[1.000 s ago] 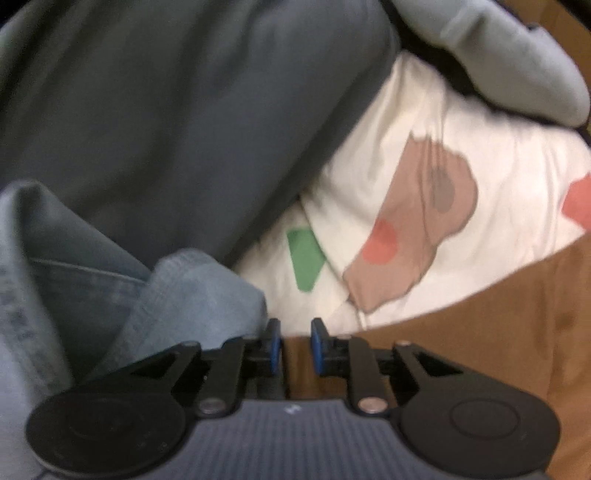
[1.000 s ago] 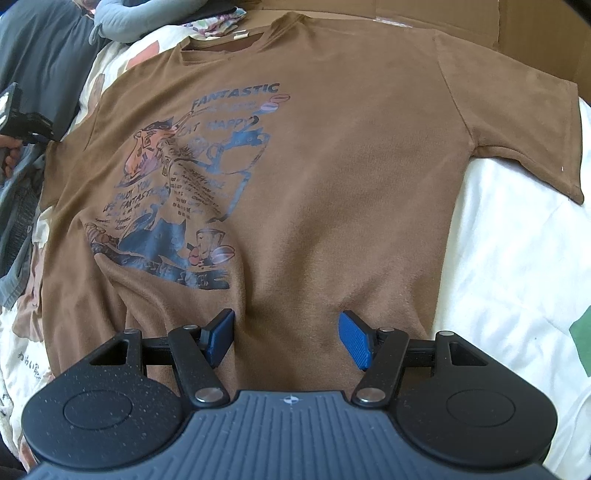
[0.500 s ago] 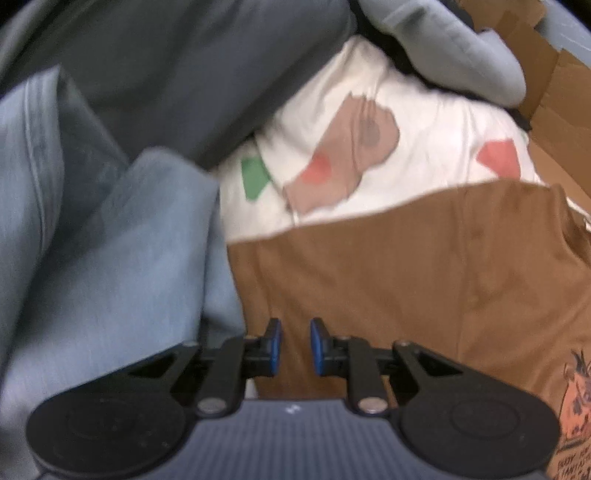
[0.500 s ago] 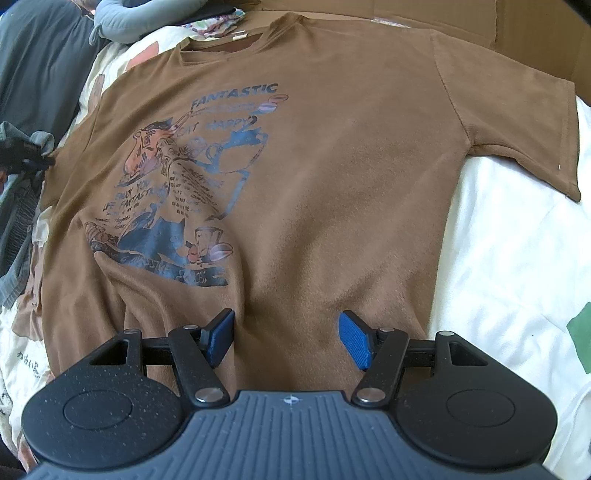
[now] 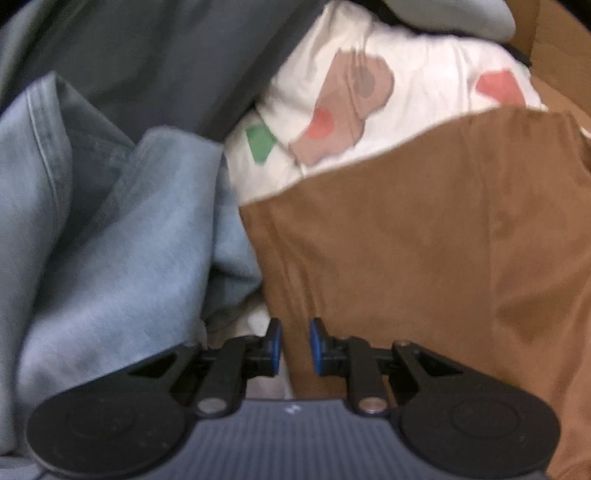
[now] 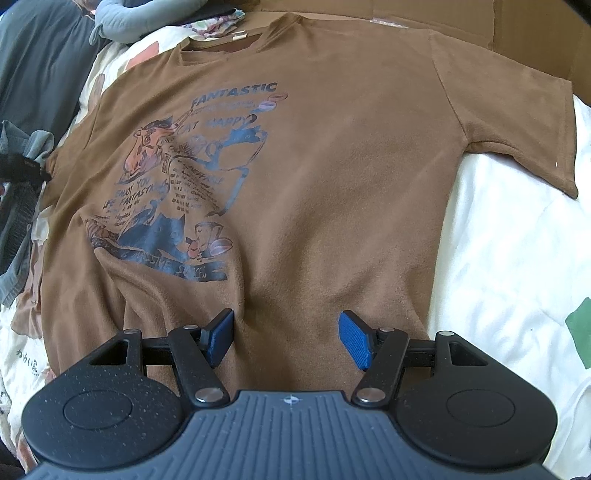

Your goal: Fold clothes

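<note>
A brown T-shirt [image 6: 332, 184] with a blue cartoon print lies face up, spread flat on a white patterned duvet [image 6: 517, 240]. My right gripper [image 6: 286, 332] hovers open over the shirt's lower middle, nothing between its blue pads. In the left wrist view, my left gripper [image 5: 295, 341] hangs above the outer edge of the shirt's sleeve [image 5: 424, 240]. Its pads stand a narrow gap apart with nothing held. The right wrist view shows that gripper as a dark shape [image 6: 22, 170] at the shirt's left side.
Light blue denim [image 5: 110, 240] and a dark grey garment [image 5: 166, 55] are heaped left of the shirt, touching its sleeve edge. A grey-blue soft item [image 6: 129, 14] lies past the collar. Brown cardboard [image 6: 443, 14] borders the far side. Bare duvet lies to the shirt's right.
The left gripper has moved from over the denim and duvet toward the shirt, so brown sleeve now fills more of its view. The right gripper has not moved.
</note>
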`<state>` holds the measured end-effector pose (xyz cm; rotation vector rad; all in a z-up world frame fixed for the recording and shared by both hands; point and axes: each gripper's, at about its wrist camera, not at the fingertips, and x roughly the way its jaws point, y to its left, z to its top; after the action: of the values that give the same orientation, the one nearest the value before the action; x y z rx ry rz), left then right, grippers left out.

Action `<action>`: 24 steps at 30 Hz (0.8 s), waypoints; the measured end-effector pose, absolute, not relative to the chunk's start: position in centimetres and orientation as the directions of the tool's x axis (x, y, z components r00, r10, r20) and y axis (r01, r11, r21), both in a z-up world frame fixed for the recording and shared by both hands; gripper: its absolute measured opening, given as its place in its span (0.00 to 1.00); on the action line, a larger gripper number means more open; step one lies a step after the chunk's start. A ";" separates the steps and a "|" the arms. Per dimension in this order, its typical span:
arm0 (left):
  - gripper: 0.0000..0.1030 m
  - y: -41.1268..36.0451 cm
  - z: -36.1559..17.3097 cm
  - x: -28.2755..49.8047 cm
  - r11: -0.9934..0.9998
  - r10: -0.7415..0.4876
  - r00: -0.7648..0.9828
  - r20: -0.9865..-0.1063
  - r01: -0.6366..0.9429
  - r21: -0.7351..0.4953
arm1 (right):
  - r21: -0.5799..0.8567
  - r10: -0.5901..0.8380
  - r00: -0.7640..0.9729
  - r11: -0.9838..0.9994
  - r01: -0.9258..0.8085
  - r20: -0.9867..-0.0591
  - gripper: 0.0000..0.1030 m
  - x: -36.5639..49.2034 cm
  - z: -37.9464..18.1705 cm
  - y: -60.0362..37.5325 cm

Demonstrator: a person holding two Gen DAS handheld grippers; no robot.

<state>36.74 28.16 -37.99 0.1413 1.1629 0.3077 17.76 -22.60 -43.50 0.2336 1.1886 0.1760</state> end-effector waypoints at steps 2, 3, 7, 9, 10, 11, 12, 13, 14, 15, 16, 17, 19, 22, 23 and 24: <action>0.19 27.4 -36.9 37.6 0.963 0.268 0.421 -0.867 -0.142 0.229 | 0.269 0.256 0.366 0.963 -0.017 -0.895 0.66 17.8 -43.4 -22.6; 0.19 26.9 -36.5 38.1 0.970 0.243 0.445 -0.862 -0.129 0.206 | 0.268 0.256 0.367 0.963 -0.019 -0.894 0.66 17.8 -43.4 -22.6; 0.19 24.8 -35.4 40.1 0.987 0.158 0.518 -0.840 -0.097 0.126 | 0.265 0.254 0.377 0.964 -0.022 -0.891 0.66 18.0 -43.2 -22.6; 0.19 23.8 -35.2 41.1 0.992 0.120 0.541 -0.832 -0.088 0.086 | 0.262 0.250 0.385 0.965 -0.021 -0.888 0.66 18.1 -43.1 -22.7; 0.19 23.2 -35.1 41.6 0.994 0.101 0.551 -0.828 -0.080 0.069 | 0.261 0.248 0.389 0.965 -0.020 -0.887 0.66 18.1 -43.1 -22.8; 0.19 22.4 -35.4 42.0 0.996 0.090 0.557 -0.825 -0.070 0.062 | 0.260 0.245 0.391 0.966 -0.017 -0.887 0.66 18.1 -43.1 -23.0; 0.19 21.6 -35.8 42.5 0.997 0.081 0.561 -0.824 -0.062 0.056 | 0.260 0.244 0.393 0.966 -0.013 -0.887 0.66 18.1 -43.1 -23.1; 0.19 20.9 -36.2 43.1 0.997 0.072 0.564 -0.823 -0.054 0.050 | 0.259 0.242 0.395 0.966 -0.009 -0.886 0.66 18.1 -43.1 -23.3; 0.19 20.1 -36.6 43.6 0.998 0.062 0.567 -0.821 -0.046 0.044 | 0.259 0.240 0.397 0.966 -0.005 -0.886 0.66 18.1 -43.1 -23.4; 0.19 19.6 -37.0 44.2 0.998 0.062 0.566 -0.822 -0.044 0.045 | 0.259 0.240 0.397 0.966 -0.004 -0.886 0.66 18.1 -43.1 -23.6; 0.19 19.1 -37.4 44.8 0.998 0.063 0.565 -0.823 -0.044 0.046 | 0.259 0.238 0.398 0.966 -0.002 -0.886 0.66 18.1 -43.2 -23.7; 0.19 18.6 -37.9 45.4 0.998 0.064 0.563 -0.824 -0.044 0.048 | 0.258 0.237 0.399 0.966 0.000 -0.886 0.66 18.0 -43.2 -23.8; 0.19 17.9 -38.4 46.3 0.997 0.082 0.560 -0.824 -0.052 0.063 | 0.258 0.235 0.400 0.966 0.004 -0.886 0.66 17.9 -43.2 -24.0; 0.19 17.5 -38.9 47.6 0.993 0.115 0.551 -0.827 -0.077 0.087 | 0.257 0.232 0.400 0.966 0.008 -0.887 0.66 17.8 -43.3 -24.3; 0.19 17.6 -39.2 48.1 0.992 0.121 0.541 -0.832 -0.090 0.086 | 0.257 0.232 0.400 0.966 0.010 -0.887 0.66 17.8 -43.3 -24.3; 0.19 17.7 -39.3 48.4 0.991 0.129 0.535 -0.835 -0.102 0.088 | 0.257 0.231 0.400 0.966 0.011 -0.887 0.66 17.7 -43.4 -24.4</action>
<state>48.40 17.71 -39.33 0.0300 0.9965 0.1375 17.74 -24.42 -43.38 0.2368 1.1537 0.1406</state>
